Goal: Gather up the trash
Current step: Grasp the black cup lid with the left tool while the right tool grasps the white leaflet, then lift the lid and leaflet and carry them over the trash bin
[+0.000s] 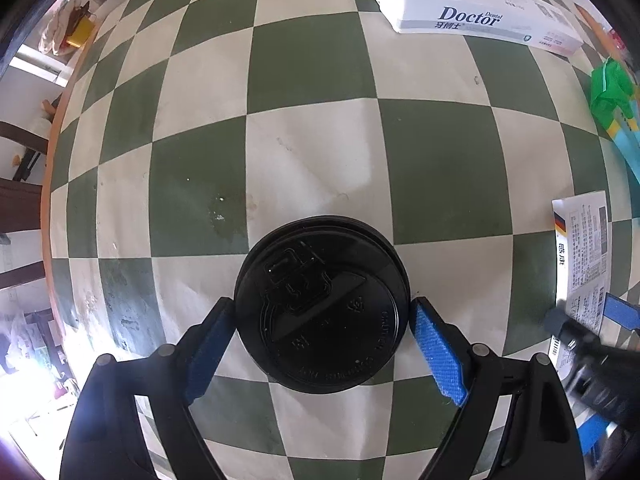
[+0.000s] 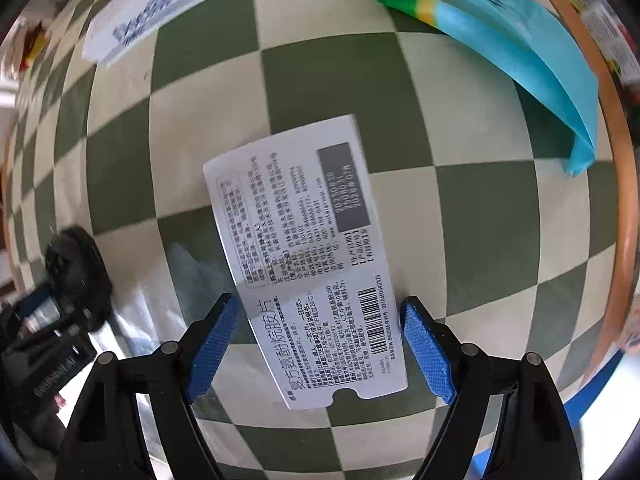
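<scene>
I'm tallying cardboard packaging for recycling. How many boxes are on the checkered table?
2: a toothpaste box at the far side, and a flattened medicine box between the right gripper's open fingers. Others may lie out of view.

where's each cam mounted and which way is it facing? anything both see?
Left wrist: on the left gripper, looking down at a black cup lid between its open blue fingers; the right gripper shows blurred at the right edge.
Right wrist: on the right gripper, looking down at a white medicine box between its open fingers; the left gripper shows at left.
Shared: checkered tablecloth, toothpaste box, medicine box.
</scene>
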Available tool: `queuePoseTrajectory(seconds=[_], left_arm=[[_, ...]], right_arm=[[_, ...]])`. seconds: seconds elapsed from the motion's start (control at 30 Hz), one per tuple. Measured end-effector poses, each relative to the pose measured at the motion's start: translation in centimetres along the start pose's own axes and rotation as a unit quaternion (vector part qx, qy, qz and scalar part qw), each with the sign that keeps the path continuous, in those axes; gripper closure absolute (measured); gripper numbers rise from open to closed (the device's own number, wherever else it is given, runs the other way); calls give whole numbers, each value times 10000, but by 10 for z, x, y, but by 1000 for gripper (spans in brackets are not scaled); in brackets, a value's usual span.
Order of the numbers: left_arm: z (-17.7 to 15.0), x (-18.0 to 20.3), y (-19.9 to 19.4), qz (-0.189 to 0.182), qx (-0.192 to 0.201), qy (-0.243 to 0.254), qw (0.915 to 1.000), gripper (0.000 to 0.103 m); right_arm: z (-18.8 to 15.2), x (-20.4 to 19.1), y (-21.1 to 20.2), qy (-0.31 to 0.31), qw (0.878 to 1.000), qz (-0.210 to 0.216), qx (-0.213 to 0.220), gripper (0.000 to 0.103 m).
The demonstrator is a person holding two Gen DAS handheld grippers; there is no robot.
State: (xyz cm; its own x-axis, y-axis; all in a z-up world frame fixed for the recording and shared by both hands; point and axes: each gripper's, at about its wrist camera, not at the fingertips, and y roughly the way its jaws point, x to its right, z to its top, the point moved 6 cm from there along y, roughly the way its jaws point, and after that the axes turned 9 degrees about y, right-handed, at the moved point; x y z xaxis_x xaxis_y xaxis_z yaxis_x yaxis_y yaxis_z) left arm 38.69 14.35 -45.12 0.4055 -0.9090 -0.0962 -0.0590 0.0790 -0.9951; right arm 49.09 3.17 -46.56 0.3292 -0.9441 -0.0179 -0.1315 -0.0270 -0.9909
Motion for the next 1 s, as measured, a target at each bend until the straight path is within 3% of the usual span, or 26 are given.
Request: queuePoseTrajectory(seconds=[0.13, 0.27, 0.73, 1.0], left_arm=[[-6, -11, 1, 11, 34, -13, 10000, 16], [-6, -31, 2, 9, 46, -42, 10000, 16], [-24, -44, -54, -154, 673, -124, 9975, 16], [-88, -69, -95, -344, 1204, -147, 9920, 16]], right_arm=[[-14, -31, 3, -799, 9949, -468, 391, 26], [-20, -45, -2, -687, 9953, -437, 531, 30], [-48, -47, -42, -19, 9949, 237, 979, 30], [-100, -45, -87, 12, 9886, 685, 1338, 30]])
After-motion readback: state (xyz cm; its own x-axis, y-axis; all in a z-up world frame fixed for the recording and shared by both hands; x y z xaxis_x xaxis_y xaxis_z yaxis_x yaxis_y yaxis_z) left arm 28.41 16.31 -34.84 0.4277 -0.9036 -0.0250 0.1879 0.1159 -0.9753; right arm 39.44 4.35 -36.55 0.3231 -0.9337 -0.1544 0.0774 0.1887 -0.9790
